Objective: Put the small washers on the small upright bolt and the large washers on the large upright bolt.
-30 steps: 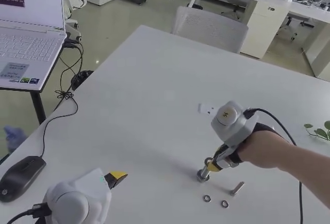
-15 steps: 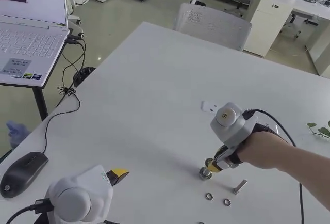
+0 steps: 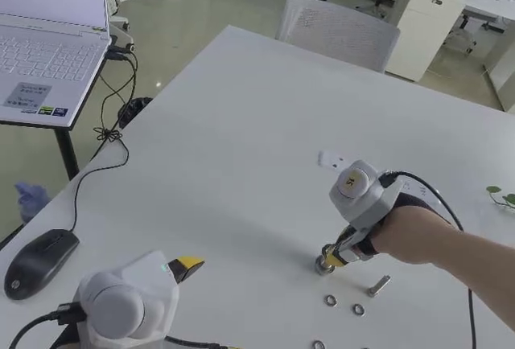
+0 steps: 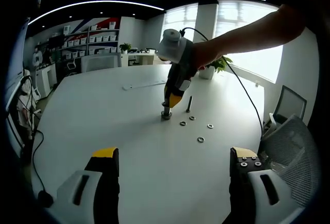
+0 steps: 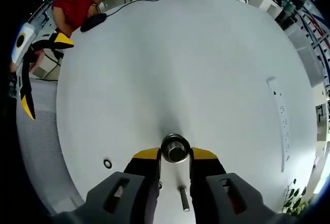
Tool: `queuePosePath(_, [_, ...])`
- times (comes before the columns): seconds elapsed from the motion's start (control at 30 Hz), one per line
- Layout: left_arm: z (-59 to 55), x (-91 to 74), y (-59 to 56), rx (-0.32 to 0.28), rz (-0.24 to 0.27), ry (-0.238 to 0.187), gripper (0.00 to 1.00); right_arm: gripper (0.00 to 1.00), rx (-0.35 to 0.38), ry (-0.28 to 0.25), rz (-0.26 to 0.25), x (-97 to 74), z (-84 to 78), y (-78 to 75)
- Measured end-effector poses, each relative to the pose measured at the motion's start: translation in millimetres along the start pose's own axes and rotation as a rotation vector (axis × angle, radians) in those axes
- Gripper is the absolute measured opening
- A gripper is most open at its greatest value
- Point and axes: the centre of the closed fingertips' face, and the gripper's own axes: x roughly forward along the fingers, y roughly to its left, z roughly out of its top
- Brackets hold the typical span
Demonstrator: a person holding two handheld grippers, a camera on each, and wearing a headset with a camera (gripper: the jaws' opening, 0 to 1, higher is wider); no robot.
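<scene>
The large bolt [image 3: 324, 266] stands upright on the white table [image 3: 241, 140]. My right gripper [image 3: 329, 257] is straight over it. In the right gripper view its jaws press both sides of a large washer [image 5: 175, 149] ringing the bolt's top. The small bolt [image 3: 378, 286] lies on its side just to the right, also seen as small bolt [image 5: 181, 198]. Three small washers [image 3: 331, 301], [image 3: 358, 310], [image 3: 319, 346] lie loose in front of the bolt. My left gripper [image 3: 185, 267] hovers open and empty at the near left, and its view shows several washers [image 4: 200, 140].
A laptop [image 3: 40, 51] sits on a side desk at the far left. A mouse [image 3: 40, 262] and its cable lie at the table's left edge. A white strip [image 3: 331, 160] lies behind the bolt, and a chair [image 3: 338, 31] stands at the far edge.
The head camera has tilted, shifting the whole picture. The right gripper has sunk slightly closer to the large bolt. The left gripper stays open in place.
</scene>
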Motion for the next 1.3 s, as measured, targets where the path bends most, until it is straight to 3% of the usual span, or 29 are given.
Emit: queuePosePath(1.3, [-2.2, 0.8, -1.1, -0.005, -0.009, 0.003, 0.88, 0.22, 0.015, 0.017, 0.000, 27.3, -8.5, -1.1])
